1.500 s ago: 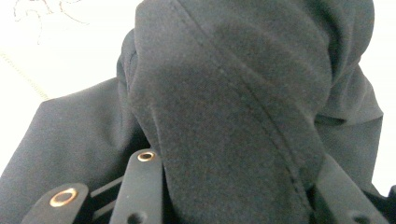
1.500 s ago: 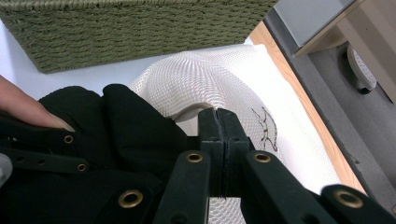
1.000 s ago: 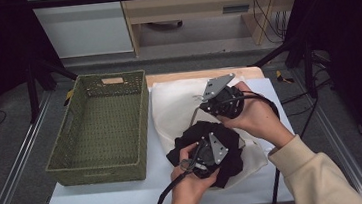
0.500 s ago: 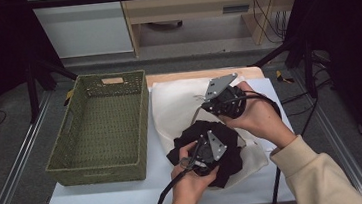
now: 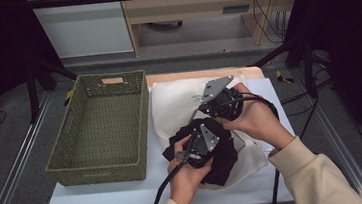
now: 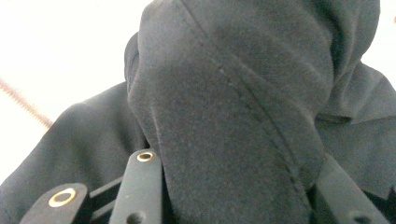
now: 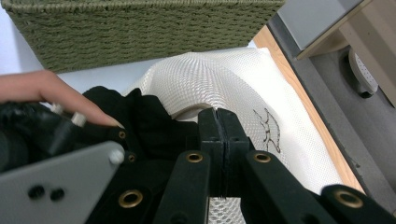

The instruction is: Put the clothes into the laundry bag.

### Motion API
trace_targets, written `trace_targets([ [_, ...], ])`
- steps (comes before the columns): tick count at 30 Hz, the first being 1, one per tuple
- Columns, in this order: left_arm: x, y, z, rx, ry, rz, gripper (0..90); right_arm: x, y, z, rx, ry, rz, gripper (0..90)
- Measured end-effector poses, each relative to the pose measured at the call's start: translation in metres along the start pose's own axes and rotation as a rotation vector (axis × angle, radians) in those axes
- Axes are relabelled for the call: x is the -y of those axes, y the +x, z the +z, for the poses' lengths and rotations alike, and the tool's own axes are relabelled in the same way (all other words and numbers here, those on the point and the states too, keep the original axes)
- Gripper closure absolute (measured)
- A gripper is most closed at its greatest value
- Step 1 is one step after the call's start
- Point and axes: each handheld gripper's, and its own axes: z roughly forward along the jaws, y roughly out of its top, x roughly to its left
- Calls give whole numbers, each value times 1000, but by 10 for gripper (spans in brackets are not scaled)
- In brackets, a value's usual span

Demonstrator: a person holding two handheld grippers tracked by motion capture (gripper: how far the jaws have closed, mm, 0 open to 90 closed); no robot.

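Black cloth garment (image 5: 219,158) lies bunched on white mesh fabric (image 5: 179,99) atop desk (image 5: 103,202). Soft, limp, light; grip at thick fold. Left claw (image 6: 233,186) pinches garment fold; right claw (image 7: 218,140) pressed together on mesh fabric.

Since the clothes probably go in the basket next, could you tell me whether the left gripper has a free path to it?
Probably yes: the left gripper, shut on the black garment, sits just right of the green basket, whose open top has nothing over it.
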Motion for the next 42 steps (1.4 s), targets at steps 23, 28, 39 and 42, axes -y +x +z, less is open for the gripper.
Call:
trace_targets([
  [23, 1, -13, 0, -52, -66, 35, 594, 2, -2, -3, -5, -9, 15, 900],
  [28, -6, -16, -3, -49, -88, 32, 594, 1, -2, -3, -7, -11, 14, 900],
  [39, -5, -13, 11, -52, -69, 12, 592, 3, -2, -4, -11, -13, 17, 900],
  [42, -4, -12, 18, -57, -62, 11, 591, 4, -1, -2, -16, -10, 15, 900],
])
